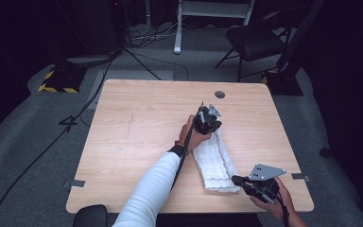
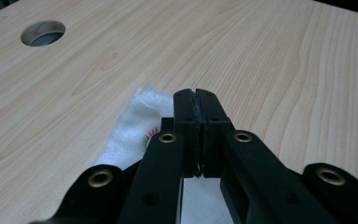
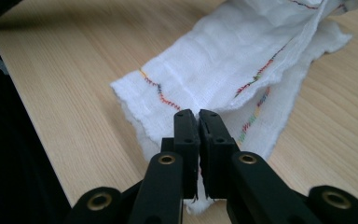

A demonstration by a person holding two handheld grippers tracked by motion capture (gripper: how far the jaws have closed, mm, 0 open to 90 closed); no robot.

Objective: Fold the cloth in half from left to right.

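On the wooden surface (image 1: 137, 137), both grippers' jaws pinch opposite ends of the folded white cloth (image 1: 213, 161), left gripper (image 1: 208, 124) far, right gripper (image 1: 242, 180) near, holding it stretched for folding.

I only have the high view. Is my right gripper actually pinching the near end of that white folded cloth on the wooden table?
Observer: It looks so. In the right gripper view the right gripper has its jaws together, with the edge of the white woven cloth caught between them.
Operator: Any markings on it?
Observer: Yes, multicoloured zigzag stitching runs along its hems.
Operator: And the left one?
Observer: The left gripper has its jaws shut over the cloth's far end. I cannot tell whether fabric is pinched there.
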